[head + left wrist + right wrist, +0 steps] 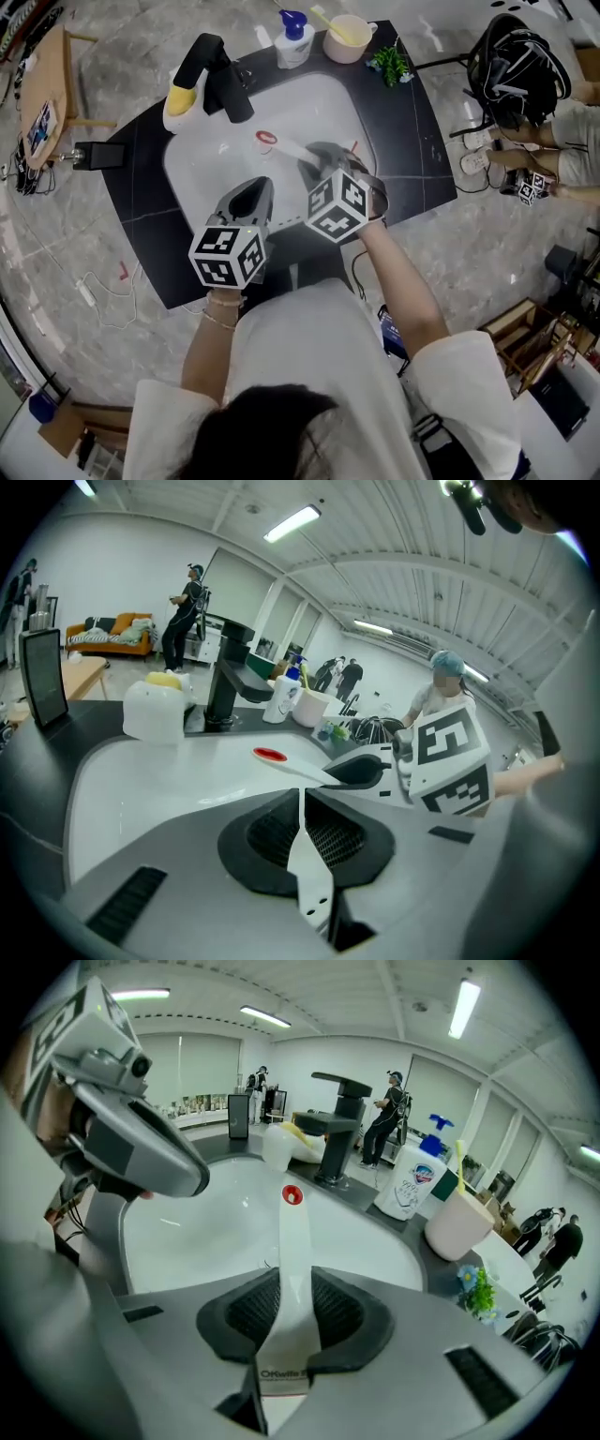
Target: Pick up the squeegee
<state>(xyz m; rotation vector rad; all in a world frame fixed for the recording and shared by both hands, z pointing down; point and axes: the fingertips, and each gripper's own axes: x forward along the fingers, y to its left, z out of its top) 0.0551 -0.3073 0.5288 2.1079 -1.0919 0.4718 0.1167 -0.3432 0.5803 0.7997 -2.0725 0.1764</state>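
Right gripper is clamped partway closed on the squeegee. The pads pinch the wide part of its white handle, just past a printed label. The handle runs away from the jaws and ends in a red-ringed hole; the blade end is hidden behind the jaws. Seen from the left gripper view, the squeegee is held in the air over the white sink basin, not touching it.

Left gripper sits just left of the right one, over the near edge of the basin. Its jaws are closed together with nothing between them.

The basin is sunk into a black counter.
- Far left rim: a black faucet, with a yellow sponge in a white holder beside it.
- Far edge: a soap pump bottle with a blue top, then a cream cup with a yellow stick in it, then a small green plant to the right.
- Left corner: a small black screen.

Nothing lies between the grippers and the basin.

The room has a grey marbled floor and a white ceiling with strip lights.
- Left: a wooden table.
- Far right: a black backpack on the floor, next to a seated person.
- Background: an orange sofa and a standing person, well away from the counter.
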